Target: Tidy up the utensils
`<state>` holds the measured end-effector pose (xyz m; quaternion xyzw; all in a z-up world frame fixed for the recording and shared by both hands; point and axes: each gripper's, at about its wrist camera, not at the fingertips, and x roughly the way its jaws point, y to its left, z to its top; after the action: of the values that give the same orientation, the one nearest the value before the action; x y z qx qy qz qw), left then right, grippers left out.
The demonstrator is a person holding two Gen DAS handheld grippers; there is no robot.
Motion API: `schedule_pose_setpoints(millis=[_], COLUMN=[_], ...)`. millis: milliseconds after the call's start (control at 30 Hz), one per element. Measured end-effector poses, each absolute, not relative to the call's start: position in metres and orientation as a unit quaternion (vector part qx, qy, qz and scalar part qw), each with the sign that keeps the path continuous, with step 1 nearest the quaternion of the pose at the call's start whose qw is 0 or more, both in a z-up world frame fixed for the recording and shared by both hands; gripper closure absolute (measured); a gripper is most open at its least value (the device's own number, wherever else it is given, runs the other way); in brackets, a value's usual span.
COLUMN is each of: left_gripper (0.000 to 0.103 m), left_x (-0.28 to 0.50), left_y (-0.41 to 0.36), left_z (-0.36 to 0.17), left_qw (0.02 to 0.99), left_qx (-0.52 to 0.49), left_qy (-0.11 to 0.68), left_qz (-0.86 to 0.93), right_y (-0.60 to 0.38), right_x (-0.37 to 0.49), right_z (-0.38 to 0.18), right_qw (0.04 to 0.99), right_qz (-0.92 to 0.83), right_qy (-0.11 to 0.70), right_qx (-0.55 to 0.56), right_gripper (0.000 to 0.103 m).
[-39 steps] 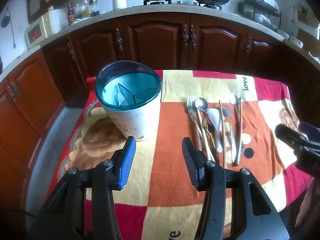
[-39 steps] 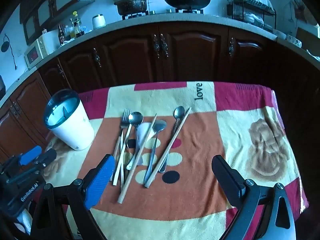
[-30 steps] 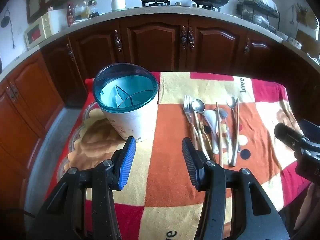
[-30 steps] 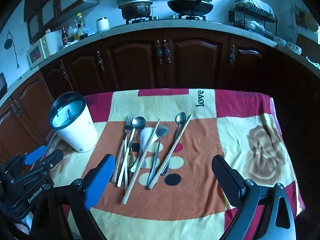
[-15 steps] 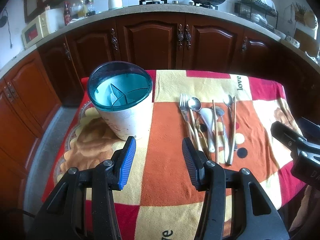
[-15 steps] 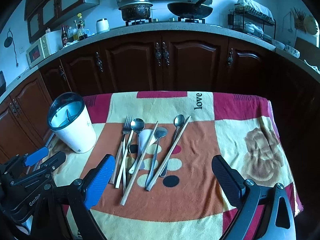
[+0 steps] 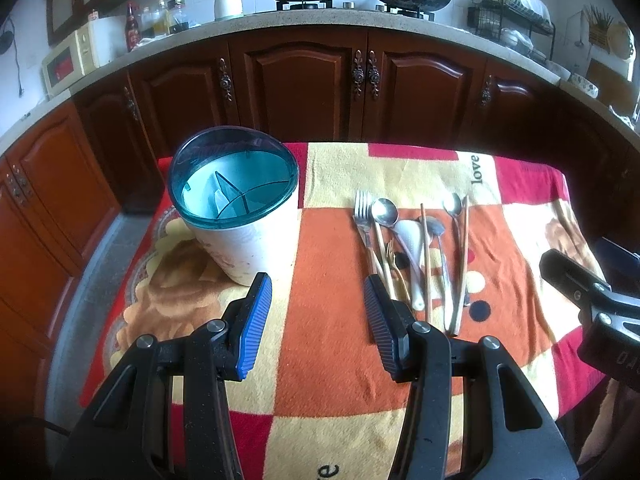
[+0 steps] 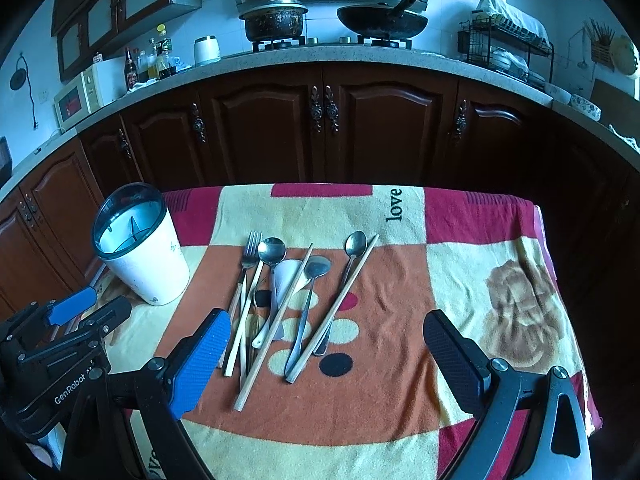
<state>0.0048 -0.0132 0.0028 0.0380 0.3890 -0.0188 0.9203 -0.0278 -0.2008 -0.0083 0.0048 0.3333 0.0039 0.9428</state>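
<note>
The word "love" is printed in dark letters on the patterned cloth point(image 8: 400, 280), in a yellow patch near its far edge, upper middle of both views. "GenRobot" stands in white on the left gripper point(image 8: 86, 306) body, lower left of the right wrist view.

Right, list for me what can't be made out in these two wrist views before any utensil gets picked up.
- Holder compartments: depths hidden by its own rim and dividers in both views; contents unclear.
- Fork handle and the small gold utensil: near ends hidden behind the left gripper finger; overlapped in the right wrist view.
- Right gripper: in the left wrist view, cut off by the edge.
- Holder's printed marking: too small to read.
</note>
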Motion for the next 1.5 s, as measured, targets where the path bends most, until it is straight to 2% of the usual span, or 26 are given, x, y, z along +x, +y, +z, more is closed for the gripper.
schedule_pose_setpoints(millis=[533, 800, 900, 1067, 1167, 1400, 1467, 1500], left_gripper=[0.055, 0.055, 0.055, 0.055, 0.055, 0.055, 0.055, 0.055], left_x=[0.020, 0.036, 0.041, 0.056, 0.070, 0.115, 0.128, 0.133], left_y=[-0.015, -0.028, -0.034, -0.048, -0.055, -0.086, -0.096, -0.098], left_z=[-0.001, -0.006, -0.009, -0.018, -0.020, -0.029, -0.033, -0.035], left_qw=[0.913, 0.913, 0.907, 0.894, 0.885, 0.864, 0.856, 0.850], left_qx=[0.018, 0.029, 0.024, 0.023, 0.016, 0.017, 0.020, 0.016], left_qy=[0.407, 0.403, 0.414, 0.434, 0.448, 0.476, 0.486, 0.493], left_qz=[-0.034, -0.062, -0.079, -0.106, -0.122, -0.165, -0.178, -0.184], right_y=[-0.212, -0.227, -0.235, -0.251, -0.267, -0.290, -0.293, -0.295], right_x=[-0.016, 0.005, 0.020, 0.054, 0.078, 0.130, 0.142, 0.148], right_z=[-0.014, -0.024, -0.031, -0.048, -0.061, -0.091, -0.098, -0.101], right_qw=[0.940, 0.935, 0.930, 0.913, 0.903, 0.881, 0.876, 0.873], right_qz=[0.003, 0.023, 0.042, 0.067, 0.072, 0.073, 0.074, 0.077], right_qy=[0.342, 0.355, 0.366, 0.398, 0.413, 0.442, 0.445, 0.447], right_qx=[0.000, 0.005, 0.013, 0.050, 0.093, 0.155, 0.167, 0.177], right_gripper=[0.006, 0.015, 0.023, 0.049, 0.058, 0.068, 0.075, 0.075])
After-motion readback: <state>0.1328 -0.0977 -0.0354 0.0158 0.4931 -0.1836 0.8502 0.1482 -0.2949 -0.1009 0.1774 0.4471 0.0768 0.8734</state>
